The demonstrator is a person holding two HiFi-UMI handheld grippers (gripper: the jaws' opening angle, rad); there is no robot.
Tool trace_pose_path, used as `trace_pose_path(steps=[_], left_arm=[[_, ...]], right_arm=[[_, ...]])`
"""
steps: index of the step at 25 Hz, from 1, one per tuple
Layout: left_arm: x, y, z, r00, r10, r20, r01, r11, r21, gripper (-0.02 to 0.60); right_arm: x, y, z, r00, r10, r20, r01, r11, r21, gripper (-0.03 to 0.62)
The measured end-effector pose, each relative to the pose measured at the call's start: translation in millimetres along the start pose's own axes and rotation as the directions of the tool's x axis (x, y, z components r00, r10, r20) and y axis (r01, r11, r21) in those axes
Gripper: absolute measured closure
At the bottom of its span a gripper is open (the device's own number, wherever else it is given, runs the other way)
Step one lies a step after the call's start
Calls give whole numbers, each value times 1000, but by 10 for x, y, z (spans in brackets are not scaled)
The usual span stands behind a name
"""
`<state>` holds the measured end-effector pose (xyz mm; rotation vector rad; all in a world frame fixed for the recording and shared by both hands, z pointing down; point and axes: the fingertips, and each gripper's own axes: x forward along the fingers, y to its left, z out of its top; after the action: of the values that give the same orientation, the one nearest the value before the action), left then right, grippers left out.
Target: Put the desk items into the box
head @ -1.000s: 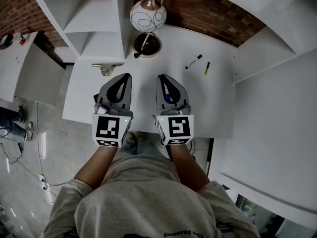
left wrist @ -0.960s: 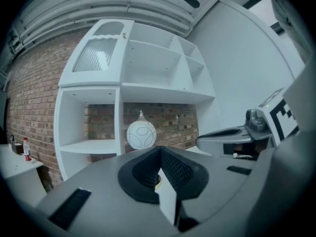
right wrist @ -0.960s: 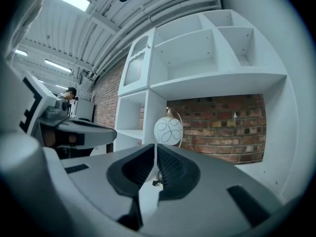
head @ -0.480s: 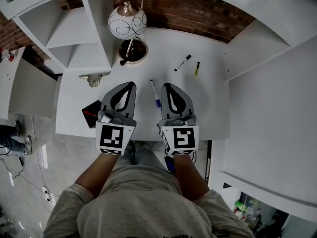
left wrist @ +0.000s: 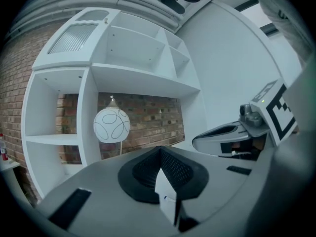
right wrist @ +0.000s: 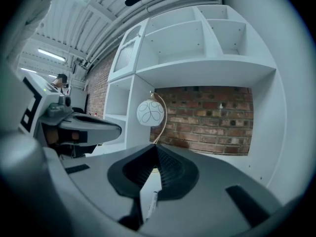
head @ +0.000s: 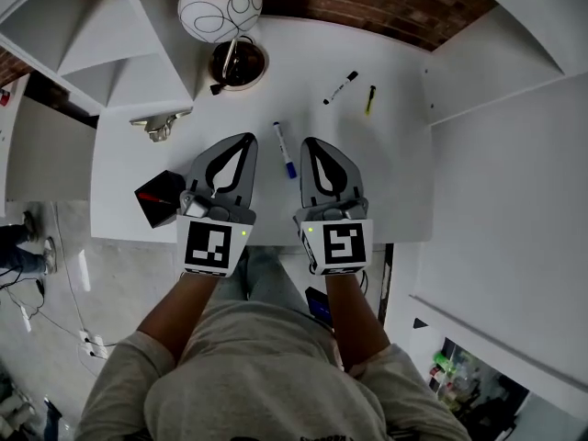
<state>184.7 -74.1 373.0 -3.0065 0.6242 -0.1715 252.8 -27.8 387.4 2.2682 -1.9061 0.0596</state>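
A blue marker [head: 285, 149] lies on the white desk [head: 395, 182] between my two grippers. Farther back are a black marker [head: 341, 87] and a yellow pen [head: 369, 99]. A small black box with a red mark [head: 158, 197] sits at the desk's left front edge, left of my left gripper [head: 248, 139]. That gripper is shut and holds nothing. My right gripper [head: 308, 142] is shut and empty too, just right of the blue marker. In the right gripper view a marker [right wrist: 151, 201] shows below the gripper [right wrist: 157, 147]. The left gripper view shows its gripper [left wrist: 160, 149] over bare desk.
A globe lamp [head: 219, 5] stands at the back left with a dark round base [head: 237, 62] in front of it. A metal clip-like thing [head: 161, 124] lies near the shelf unit [head: 110, 44] on the left. White side panels [head: 514, 154] enclose the right.
The blue marker, under my right gripper a second ago, now lies between the grippers. Both grippers sit nearer the front edge, and the black box has come into view at the left.
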Motion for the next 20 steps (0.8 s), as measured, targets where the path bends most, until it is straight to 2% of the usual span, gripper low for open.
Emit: trace_pose_path(steps=[12,20], left_arm=[[217,-21,-524,998,-49,-31,49,999,-21,578],[417,-48,-877,994,-78,-73,77,997,-7,577]], right_arm=[[280,7,-632,994,46,-100,-46,999,-2,576],[535,-3,-1141,974,83,-211,-83,997,10,574]])
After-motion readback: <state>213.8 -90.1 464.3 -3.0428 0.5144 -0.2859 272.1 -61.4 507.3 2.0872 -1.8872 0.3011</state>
